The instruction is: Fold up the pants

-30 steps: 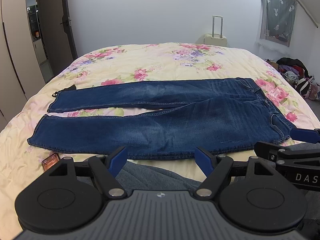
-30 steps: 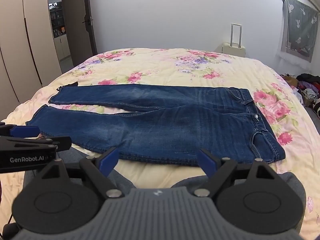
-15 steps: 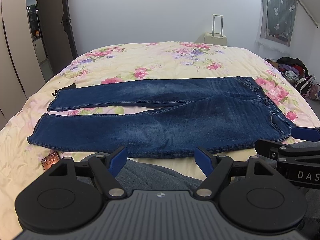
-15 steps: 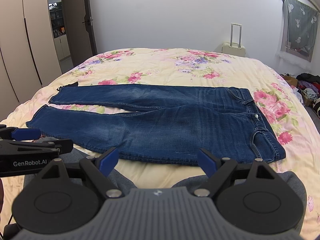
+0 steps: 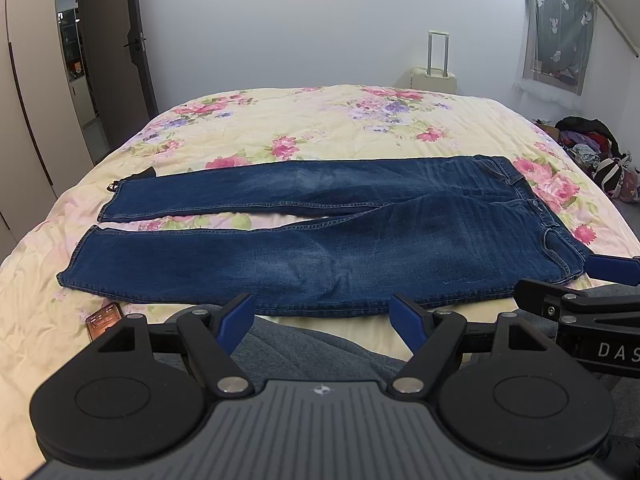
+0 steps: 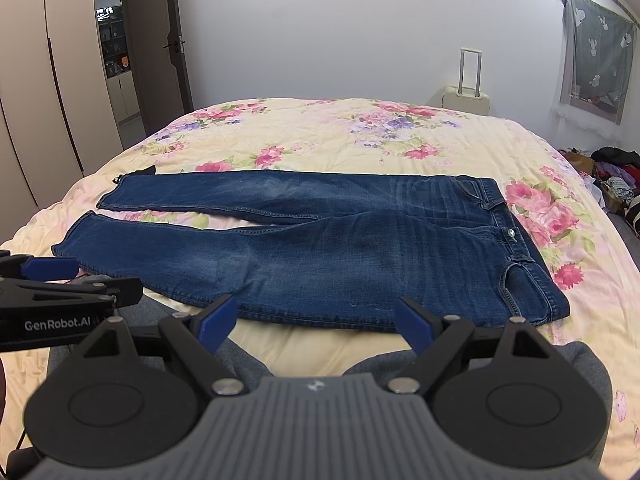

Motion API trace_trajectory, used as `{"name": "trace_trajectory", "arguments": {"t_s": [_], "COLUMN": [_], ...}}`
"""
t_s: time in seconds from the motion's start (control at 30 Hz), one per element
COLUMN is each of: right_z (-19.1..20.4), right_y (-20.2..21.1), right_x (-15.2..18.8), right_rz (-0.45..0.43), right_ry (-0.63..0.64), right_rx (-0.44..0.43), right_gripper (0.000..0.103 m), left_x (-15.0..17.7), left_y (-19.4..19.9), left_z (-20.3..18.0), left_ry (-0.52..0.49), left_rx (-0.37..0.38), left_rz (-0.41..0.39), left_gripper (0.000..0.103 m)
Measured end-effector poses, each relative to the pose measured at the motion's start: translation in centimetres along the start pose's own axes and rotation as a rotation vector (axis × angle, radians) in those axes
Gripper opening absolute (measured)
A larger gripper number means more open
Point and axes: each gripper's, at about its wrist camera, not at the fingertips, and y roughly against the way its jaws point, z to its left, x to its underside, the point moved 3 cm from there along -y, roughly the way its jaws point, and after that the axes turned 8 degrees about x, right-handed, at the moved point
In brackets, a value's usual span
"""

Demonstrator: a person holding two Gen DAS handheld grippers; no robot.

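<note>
Dark blue jeans (image 5: 320,232) lie flat on the floral bedspread (image 5: 320,128), waistband at the right, both legs stretched left with a narrow gap between them. They also show in the right wrist view (image 6: 320,240). My left gripper (image 5: 320,316) is open and empty, just short of the near edge of the near leg. My right gripper (image 6: 316,318) is open and empty, just short of the jeans' near edge around the thigh. Each gripper shows at the side of the other's view.
A phone (image 5: 105,318) lies on the bed near the left leg hem. A cream suitcase (image 5: 434,76) stands behind the bed. A pile of clothes (image 5: 592,148) lies on the floor at the right. Wardrobe and open door are at the left. Grey-clad knees are under the grippers.
Both grippers have drifted slightly; the jeans sit a little higher in the left wrist view. Jeans and jaws are unchanged.
</note>
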Motion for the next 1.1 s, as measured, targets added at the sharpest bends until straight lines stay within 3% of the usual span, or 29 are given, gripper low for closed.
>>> {"name": "trace_trajectory", "arguments": {"t_s": [1.1], "right_z": [0.26], "right_y": [0.96], "right_x": [0.18], "right_rz": [-0.024], "right_ry": [0.011], "right_rx": [0.009], "right_gripper": [0.082], "left_x": [-0.18], "left_y": [0.44], "left_z": [0.26], "left_ry": [0.001], "left_rx": [-0.003], "left_rz": [-0.007], "left_gripper": [0.090]}}
